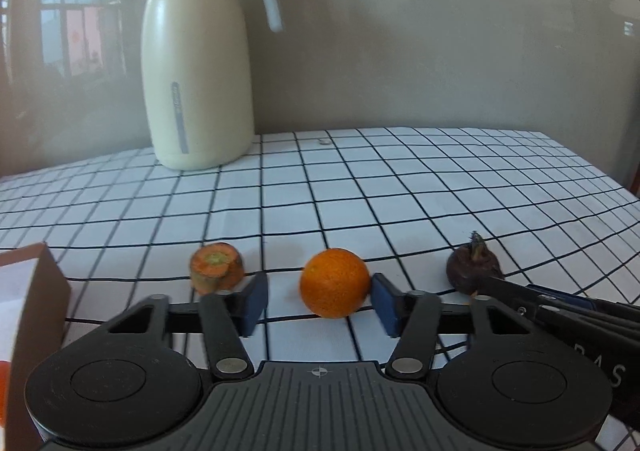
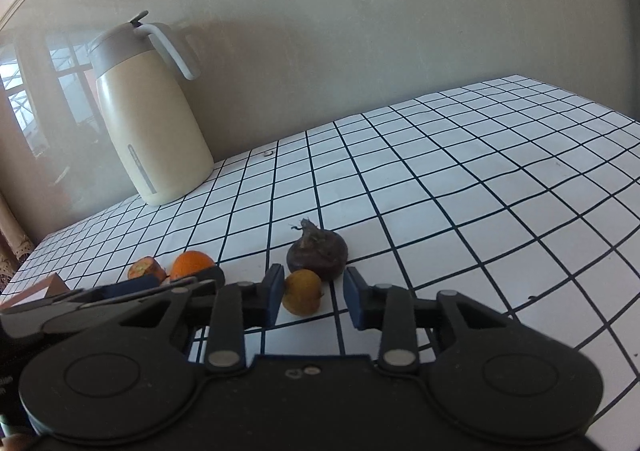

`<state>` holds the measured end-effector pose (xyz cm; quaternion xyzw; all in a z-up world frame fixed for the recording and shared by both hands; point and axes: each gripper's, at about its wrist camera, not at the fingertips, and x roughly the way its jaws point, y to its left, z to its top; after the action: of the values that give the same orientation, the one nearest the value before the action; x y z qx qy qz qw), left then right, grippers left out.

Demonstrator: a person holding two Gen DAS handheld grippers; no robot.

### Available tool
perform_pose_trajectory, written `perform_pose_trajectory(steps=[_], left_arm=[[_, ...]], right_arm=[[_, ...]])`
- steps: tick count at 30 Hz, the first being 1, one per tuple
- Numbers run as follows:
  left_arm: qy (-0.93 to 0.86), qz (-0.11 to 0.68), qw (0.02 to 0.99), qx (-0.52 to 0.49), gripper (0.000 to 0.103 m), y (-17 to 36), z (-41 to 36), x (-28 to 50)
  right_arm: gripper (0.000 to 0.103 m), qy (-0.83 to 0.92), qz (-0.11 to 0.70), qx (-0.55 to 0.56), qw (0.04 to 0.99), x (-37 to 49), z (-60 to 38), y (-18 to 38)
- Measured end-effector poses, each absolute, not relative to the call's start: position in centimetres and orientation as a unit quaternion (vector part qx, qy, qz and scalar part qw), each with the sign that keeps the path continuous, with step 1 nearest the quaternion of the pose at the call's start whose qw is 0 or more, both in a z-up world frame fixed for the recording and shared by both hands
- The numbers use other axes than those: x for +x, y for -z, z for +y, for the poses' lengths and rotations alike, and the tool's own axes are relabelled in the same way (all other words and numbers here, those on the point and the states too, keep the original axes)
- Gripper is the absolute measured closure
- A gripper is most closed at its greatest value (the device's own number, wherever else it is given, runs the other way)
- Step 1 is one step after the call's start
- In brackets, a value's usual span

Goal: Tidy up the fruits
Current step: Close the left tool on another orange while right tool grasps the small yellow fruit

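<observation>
Left wrist view: left claw (image 1: 318,303) was spread wide, low over the table (image 1: 440,187), blue pads apart. Orange (image 1: 335,283) sat on the table between the pads, closer to the right pad (image 1: 386,305), maybe touching it; can't tell for sure. Carrot stub (image 1: 217,266) stood just left of the orange, behind the left pad. Dark bulb (image 1: 474,266) was well right of the orange, with the right claw's finger in front of it. Brown box (image 1: 38,315) sat at the near left edge. Cream jug (image 1: 198,59) stood far left against the wall.

Right wrist view: right claw (image 2: 314,297) was also apart. Small yellow fruit (image 2: 302,292) lay between its pads, against or just beside the left one, clear gap to the right one. Bulb (image 2: 318,255) sat just behind the yellow fruit. Orange (image 2: 192,264) and carrot stub (image 2: 145,269) were further left, partly hidden by the left claw (image 2: 180,285).
</observation>
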<state>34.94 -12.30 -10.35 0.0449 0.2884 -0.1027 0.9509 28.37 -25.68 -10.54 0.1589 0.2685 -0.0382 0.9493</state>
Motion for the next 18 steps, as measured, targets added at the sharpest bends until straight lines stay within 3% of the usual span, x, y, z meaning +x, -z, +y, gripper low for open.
perform_pose_trajectory(steps=[4,11,18], left_arm=[[0.114,0.286,0.951,0.039,0.065,10.3,-12.5,34.8],[0.11,0.288,0.951,0.029,0.066,10.2,-11.3,33.7],[0.106,0.287,0.951,0.044,0.066,10.1,-10.4,31.7]], right_arm=[[0.078,0.033,0.272,0.173,0.946,28.4,-25.9,10.6],[0.078,0.02,0.282,0.168,0.944,28.8,-25.1,10.8],[0.087,0.019,0.28,0.153,0.948,28.5,-24.6,10.8]])
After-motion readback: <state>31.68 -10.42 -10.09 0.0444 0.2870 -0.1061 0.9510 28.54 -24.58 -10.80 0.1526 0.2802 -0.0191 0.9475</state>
